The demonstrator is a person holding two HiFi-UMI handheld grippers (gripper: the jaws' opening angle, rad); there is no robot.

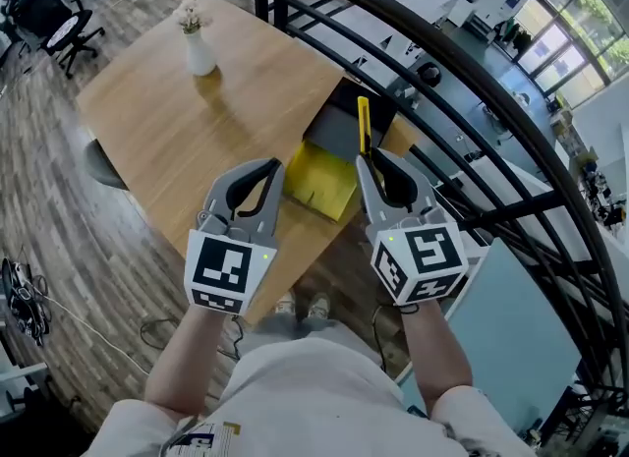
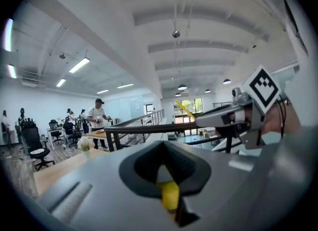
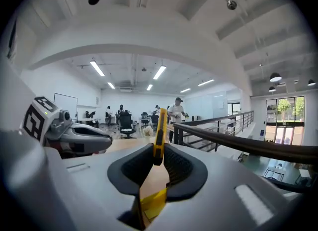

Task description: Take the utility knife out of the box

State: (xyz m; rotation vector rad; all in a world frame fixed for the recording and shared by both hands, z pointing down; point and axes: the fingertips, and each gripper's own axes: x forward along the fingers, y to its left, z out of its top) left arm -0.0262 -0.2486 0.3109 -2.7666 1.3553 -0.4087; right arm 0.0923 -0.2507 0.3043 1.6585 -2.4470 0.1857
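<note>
The yellow utility knife [image 1: 363, 126] stands up from my right gripper [image 1: 366, 157], whose jaws are shut on its lower end; the right gripper view shows the knife [image 3: 159, 129] pinched between the dark pads. Below both grippers, the open box [image 1: 339, 129] lies at the wooden table's [image 1: 177, 121] right edge, its yellow flap [image 1: 319, 182] folded out. My left gripper [image 1: 276, 166] hangs beside the right one with its tips together and nothing in them. Seen from the left gripper view, the right gripper [image 2: 218, 119] holds the knife [image 2: 185, 110] in the air.
A white vase with flowers [image 1: 200, 47] stands at the table's far end. A black curved railing [image 1: 472, 91] runs along the table's right side, with a lower floor beyond it. An office chair [image 1: 59, 23] is at the far left. People [image 2: 98, 123] stand in the background.
</note>
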